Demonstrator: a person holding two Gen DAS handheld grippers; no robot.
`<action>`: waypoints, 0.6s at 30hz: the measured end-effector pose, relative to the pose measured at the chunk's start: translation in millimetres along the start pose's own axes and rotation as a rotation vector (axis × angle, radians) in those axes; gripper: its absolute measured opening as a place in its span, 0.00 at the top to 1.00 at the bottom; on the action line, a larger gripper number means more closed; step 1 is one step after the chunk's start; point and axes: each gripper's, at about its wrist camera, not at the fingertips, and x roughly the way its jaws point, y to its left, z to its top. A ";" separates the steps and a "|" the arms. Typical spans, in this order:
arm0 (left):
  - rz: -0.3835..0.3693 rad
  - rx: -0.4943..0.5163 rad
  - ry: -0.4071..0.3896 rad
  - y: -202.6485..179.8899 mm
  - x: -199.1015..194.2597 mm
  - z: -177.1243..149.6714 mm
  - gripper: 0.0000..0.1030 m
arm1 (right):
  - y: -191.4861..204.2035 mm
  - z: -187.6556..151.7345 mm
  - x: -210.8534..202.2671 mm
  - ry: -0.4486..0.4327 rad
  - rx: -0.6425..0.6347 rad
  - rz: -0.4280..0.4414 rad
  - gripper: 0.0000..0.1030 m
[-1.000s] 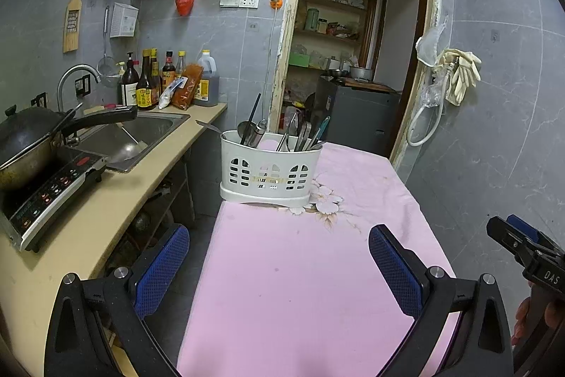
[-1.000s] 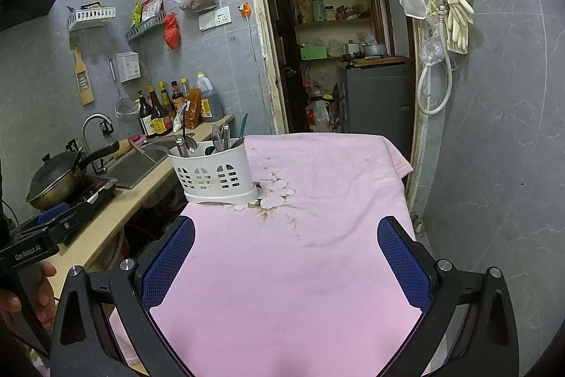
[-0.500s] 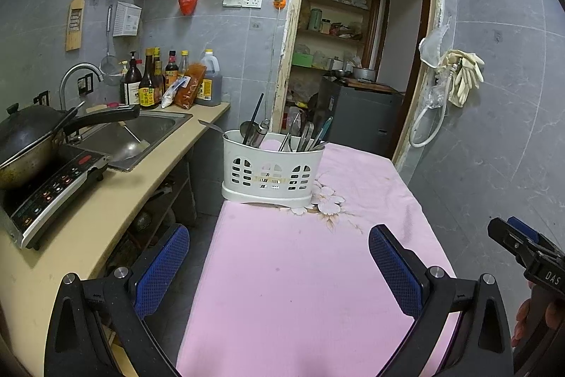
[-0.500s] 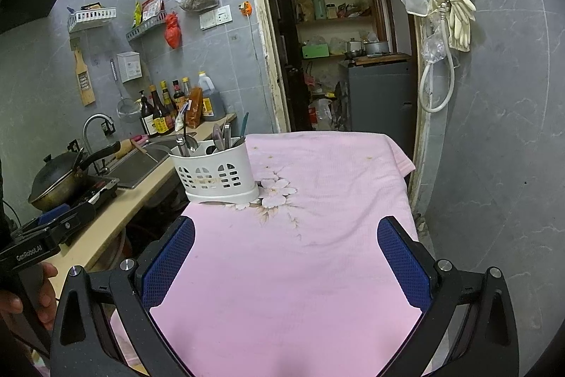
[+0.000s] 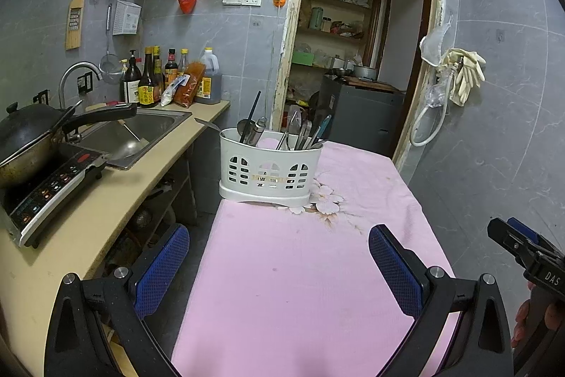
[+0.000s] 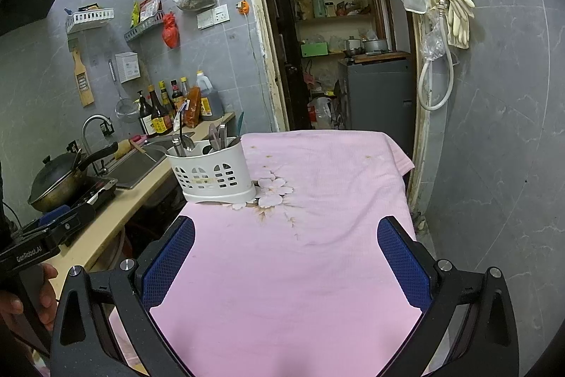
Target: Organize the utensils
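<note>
A white utensil caddy (image 5: 269, 172) stands at the far left of the pink-clothed table (image 5: 300, 271). It also shows in the right wrist view (image 6: 212, 175). Several utensils (image 5: 300, 135) stand upright in it: spoons, a ladle and dark-handled pieces. My left gripper (image 5: 279, 264) is open and empty, held above the near part of the table. My right gripper (image 6: 286, 257) is open and empty too, well short of the caddy.
A kitchen counter (image 5: 81, 218) runs along the left with a wok (image 5: 24, 136) on an induction hob, a sink (image 5: 141, 133) and bottles (image 5: 155, 80). An open doorway (image 5: 353, 59) lies behind the table. A grey wall with a hose and gloves (image 5: 459, 76) stands on the right.
Both grippers have barely shifted; the view has drifted very slightly. Nothing was taken hold of or let go.
</note>
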 end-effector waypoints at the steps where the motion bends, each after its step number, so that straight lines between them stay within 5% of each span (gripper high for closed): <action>1: 0.001 0.000 0.001 -1.9 0.7 -0.6 0.00 | -0.4 -0.3 0.6 0.001 0.001 0.000 0.01; 18: 0.001 -0.020 -0.028 -11.7 1.1 0.8 0.00 | -8.9 -1.2 4.7 0.005 0.015 -0.005 0.01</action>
